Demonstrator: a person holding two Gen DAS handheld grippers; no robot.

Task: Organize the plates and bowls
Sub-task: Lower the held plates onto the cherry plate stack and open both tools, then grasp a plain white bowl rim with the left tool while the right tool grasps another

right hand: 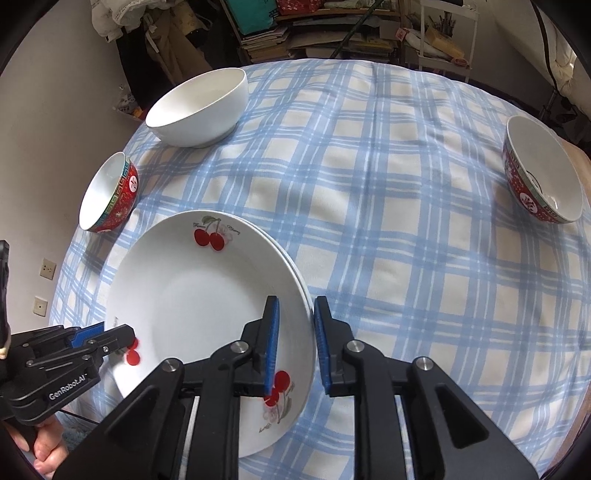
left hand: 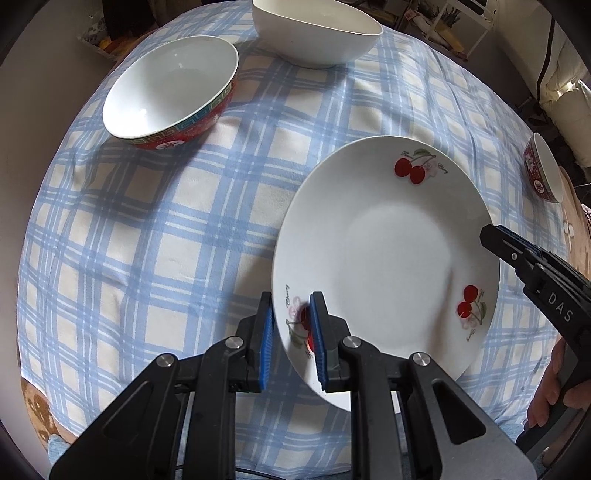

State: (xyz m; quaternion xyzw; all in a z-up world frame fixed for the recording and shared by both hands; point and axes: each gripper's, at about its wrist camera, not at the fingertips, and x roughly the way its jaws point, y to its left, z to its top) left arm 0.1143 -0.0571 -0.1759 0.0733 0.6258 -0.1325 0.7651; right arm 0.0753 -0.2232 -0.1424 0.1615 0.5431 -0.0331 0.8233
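A white cherry-print plate (left hand: 388,251) (right hand: 192,295) sits on another plate whose rim (right hand: 295,271) shows beneath it, on the blue checked tablecloth. My left gripper (left hand: 291,339) straddles the plate's near-left rim, one blue pad on each side, jaws slightly apart. My right gripper (right hand: 297,343) straddles the right rim the same way; it also shows in the left wrist view (left hand: 495,236). The left gripper appears in the right wrist view (right hand: 107,334). I cannot tell if either pair of pads presses the rim.
A red patterned bowl (left hand: 170,92) (right hand: 109,194) and a plain white bowl (left hand: 317,31) (right hand: 199,109) stand beyond the plates. A second red bowl (right hand: 541,173) (left hand: 543,168) stands at the right table edge. Shelves and clutter lie behind the table.
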